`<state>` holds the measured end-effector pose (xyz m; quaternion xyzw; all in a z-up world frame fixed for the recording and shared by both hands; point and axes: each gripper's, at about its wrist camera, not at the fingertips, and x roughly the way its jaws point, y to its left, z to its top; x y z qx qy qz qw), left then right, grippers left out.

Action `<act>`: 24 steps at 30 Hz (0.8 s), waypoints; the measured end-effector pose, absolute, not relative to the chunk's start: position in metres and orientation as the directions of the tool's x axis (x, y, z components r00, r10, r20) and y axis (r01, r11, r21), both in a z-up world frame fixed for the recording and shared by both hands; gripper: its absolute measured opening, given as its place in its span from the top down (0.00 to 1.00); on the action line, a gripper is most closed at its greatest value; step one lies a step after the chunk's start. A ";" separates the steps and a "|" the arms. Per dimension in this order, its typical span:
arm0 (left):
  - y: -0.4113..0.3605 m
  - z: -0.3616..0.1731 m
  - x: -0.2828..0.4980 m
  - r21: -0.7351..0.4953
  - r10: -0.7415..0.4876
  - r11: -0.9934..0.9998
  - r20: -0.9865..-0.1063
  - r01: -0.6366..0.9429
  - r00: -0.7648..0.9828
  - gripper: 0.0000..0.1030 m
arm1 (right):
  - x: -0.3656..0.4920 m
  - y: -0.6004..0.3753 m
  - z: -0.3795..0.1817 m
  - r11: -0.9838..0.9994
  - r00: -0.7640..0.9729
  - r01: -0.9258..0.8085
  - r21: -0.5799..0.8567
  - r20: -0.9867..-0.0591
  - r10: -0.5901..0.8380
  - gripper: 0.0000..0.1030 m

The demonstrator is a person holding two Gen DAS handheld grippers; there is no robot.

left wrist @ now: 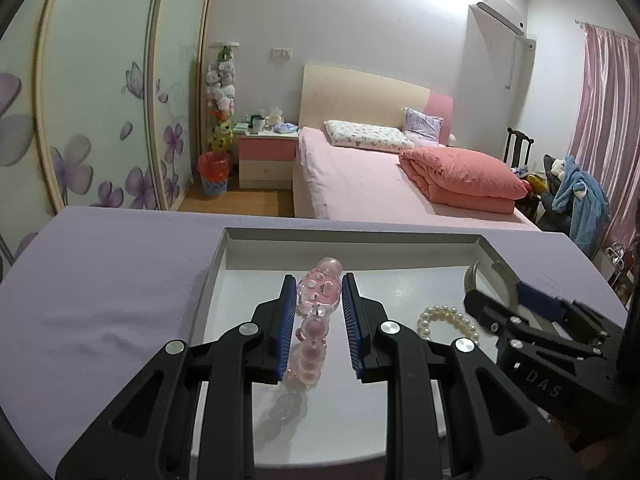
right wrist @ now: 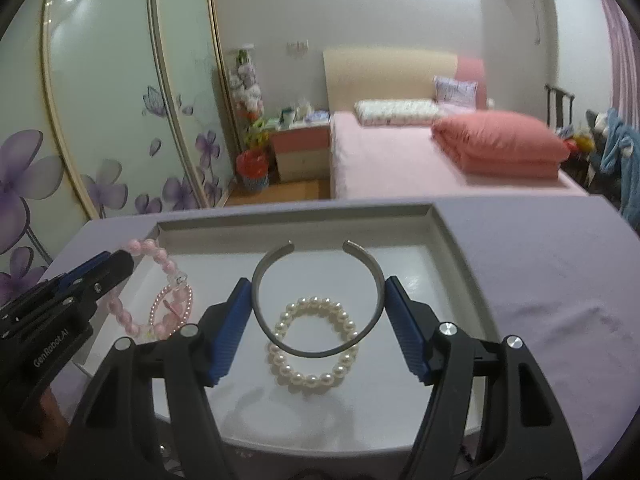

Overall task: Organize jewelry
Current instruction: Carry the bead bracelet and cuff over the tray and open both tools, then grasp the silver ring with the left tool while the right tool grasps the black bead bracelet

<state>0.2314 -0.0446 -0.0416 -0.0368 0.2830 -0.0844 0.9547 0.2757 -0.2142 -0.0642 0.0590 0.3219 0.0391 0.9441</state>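
Observation:
My left gripper [left wrist: 319, 278] is shut on a pink bead bracelet [left wrist: 320, 296], its blue pads pressing the clear pink charm. The beads hang down over the left part of a shallow white tray [left wrist: 344, 240] and cast a shadow on it. From the right wrist view the same bracelet [right wrist: 160, 258] dangles from the left gripper [right wrist: 120, 258]. My right gripper [right wrist: 317, 280] is shut on an open silver bangle [right wrist: 316, 352], one pad on each side of it. A pearl bracelet [right wrist: 314, 376] lies on the tray [right wrist: 296, 216] under the bangle. From the left, the right gripper [left wrist: 494, 294] and the pearls [left wrist: 448, 322] show.
The tray rests on a table under a lilac cloth [left wrist: 100, 280], with bare cloth to the left and right of it. Past the table's far edge are a pink bed [left wrist: 360, 176], a bedside cabinet [left wrist: 266, 160] and a flowered wardrobe [left wrist: 100, 120].

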 end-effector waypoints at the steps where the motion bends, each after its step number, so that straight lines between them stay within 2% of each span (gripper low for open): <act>1: -0.043 -0.041 0.232 -0.128 -0.188 0.982 -0.533 0.141 0.825 0.74 | 0.275 -0.215 -0.064 0.989 0.788 -0.036 0.143 -0.604 0.116 0.33; 3: -0.037 -0.036 0.229 -0.145 -0.203 0.978 -0.526 0.148 0.826 0.61 | 0.270 -0.218 -0.061 0.988 0.799 -0.030 0.149 -0.591 0.114 0.30; 4: -0.033 -0.033 0.224 -0.149 -0.205 0.978 -0.515 0.149 0.832 0.60 | 0.265 -0.223 -0.059 0.988 0.804 -0.028 0.153 -0.584 0.113 0.30; 10: -0.001 -0.013 0.209 -0.221 -0.213 0.968 -0.487 0.116 0.847 0.59 | 0.231 -0.252 -0.041 0.983 0.842 0.004 0.185 -0.530 0.096 0.30; 16: 0.023 -0.001 0.183 -0.226 -0.182 0.971 -0.467 0.082 0.865 0.59 | 0.198 -0.275 -0.029 0.983 0.856 0.037 0.177 -0.513 0.060 0.31; 20: 0.029 -0.002 0.160 -0.202 -0.163 0.977 -0.476 0.073 0.864 0.59 | 0.177 -0.287 -0.031 0.985 0.849 0.066 0.163 -0.527 0.031 0.33; 24: 0.034 -0.013 0.140 -0.168 -0.140 0.984 -0.505 0.062 0.852 0.54 | 0.164 -0.298 -0.046 0.984 0.811 0.098 0.149 -0.585 0.008 0.39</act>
